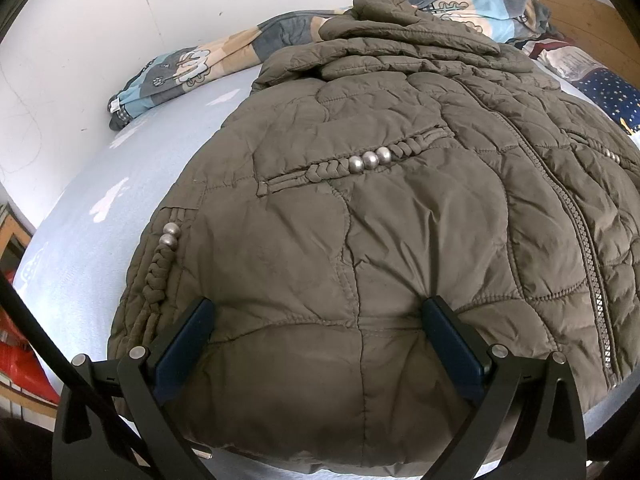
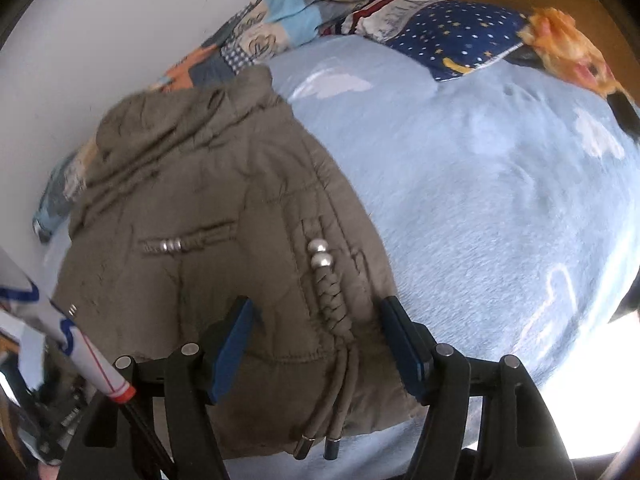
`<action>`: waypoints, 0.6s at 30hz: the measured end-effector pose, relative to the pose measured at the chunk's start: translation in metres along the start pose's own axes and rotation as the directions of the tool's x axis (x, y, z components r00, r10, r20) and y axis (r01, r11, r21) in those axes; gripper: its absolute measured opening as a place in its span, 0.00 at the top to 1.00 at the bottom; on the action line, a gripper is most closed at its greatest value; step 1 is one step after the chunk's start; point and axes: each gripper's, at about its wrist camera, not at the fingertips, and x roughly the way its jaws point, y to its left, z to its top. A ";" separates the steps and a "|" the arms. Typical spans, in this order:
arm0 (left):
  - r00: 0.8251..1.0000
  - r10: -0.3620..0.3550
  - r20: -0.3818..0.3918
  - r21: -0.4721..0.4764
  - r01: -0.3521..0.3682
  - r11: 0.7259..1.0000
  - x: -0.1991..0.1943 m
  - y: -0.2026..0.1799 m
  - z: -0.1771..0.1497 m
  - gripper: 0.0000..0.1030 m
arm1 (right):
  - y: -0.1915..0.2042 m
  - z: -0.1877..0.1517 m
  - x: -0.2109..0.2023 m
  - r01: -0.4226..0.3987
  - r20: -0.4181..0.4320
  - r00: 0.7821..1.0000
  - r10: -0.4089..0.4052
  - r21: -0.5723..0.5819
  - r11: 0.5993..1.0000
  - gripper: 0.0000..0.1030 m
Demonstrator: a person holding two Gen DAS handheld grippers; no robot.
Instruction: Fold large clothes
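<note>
While the quilted jacket (image 1: 360,200) lies spread on the pale blue bed sheet (image 1: 80,248), zip closed, both tools hang over its hem: the left gripper (image 1: 316,328) and right gripper (image 2: 316,332) each stand apart, gripping nothing. A patchwork blanket (image 1: 180,68) lies beyond the jacket's collar.

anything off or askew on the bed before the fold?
The olive quilted jacket is not laid flat: its hood or collar end is bunched in a heap at the far end, riding onto the patchwork blanket. No damage or spills visible.
</note>
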 end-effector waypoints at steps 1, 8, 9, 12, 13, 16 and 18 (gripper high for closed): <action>1.000 0.000 0.000 0.000 0.000 1.000 0.000 0.000 0.000 0.00 | -0.001 -0.001 0.001 -0.001 -0.002 1.000 0.001 0.004 1.000 0.30; 1.000 0.000 0.000 0.000 0.000 1.000 0.000 0.000 0.000 0.00 | -0.003 0.002 0.005 -0.008 -0.014 1.000 0.008 0.007 1.000 0.29; 1.000 0.000 0.000 -0.001 0.000 1.000 0.000 0.000 0.000 0.00 | -0.004 0.001 0.005 -0.012 -0.014 1.000 0.012 0.013 1.000 0.29; 1.000 0.001 0.000 -0.001 -0.001 1.000 0.000 -0.001 0.000 0.00 | -0.006 0.002 0.001 -0.020 -0.010 1.000 0.021 0.030 0.999 0.29; 1.000 0.001 -0.001 -0.002 -0.001 1.000 0.000 -0.001 0.000 0.00 | -0.006 0.003 -0.001 -0.025 -0.006 1.000 0.025 0.038 0.999 0.29; 1.000 -0.012 -0.012 -0.004 0.012 1.000 0.000 -0.001 0.001 0.00 | -0.013 0.009 -0.011 -0.042 0.014 0.999 0.041 0.076 0.996 0.29; 0.999 -0.040 -0.037 0.001 0.040 0.999 -0.001 0.003 0.003 0.00 | -0.021 0.013 -0.019 -0.040 0.034 0.999 0.037 0.110 0.993 0.29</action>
